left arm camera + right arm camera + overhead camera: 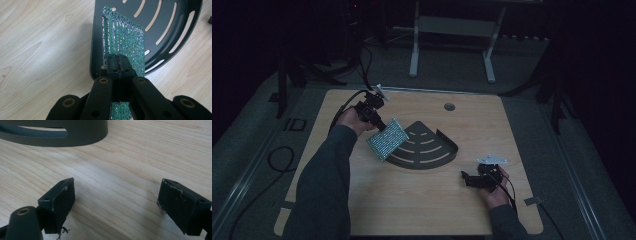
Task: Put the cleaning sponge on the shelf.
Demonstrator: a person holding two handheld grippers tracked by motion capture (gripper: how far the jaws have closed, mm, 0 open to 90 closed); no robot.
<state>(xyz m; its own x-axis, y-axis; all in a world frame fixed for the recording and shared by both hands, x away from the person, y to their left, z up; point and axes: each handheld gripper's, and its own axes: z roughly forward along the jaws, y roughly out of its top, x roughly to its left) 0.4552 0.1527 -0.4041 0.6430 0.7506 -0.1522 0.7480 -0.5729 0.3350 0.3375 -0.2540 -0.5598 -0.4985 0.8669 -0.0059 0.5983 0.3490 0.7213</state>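
My left gripper [379, 125] is shut on a glittery green rectangular pad [387, 138], which hangs tilted above the left edge of a dark fan-shaped slotted tray [437, 155]. In the left gripper view the jaws pinch the green pad [127, 40] edge-on, with the tray [172, 32] behind it. My right gripper [466, 178] rests low over the wood near the tray's right corner. Its fingers [60, 200] stand wide open with nothing between them, and the tray's wall [82, 135] shows at the top of that view.
The wooden table [412, 205] has a round hole [449, 106] near its far edge. Cables trail off the left side onto the grey floor. A white frame [452, 30] stands beyond the table.
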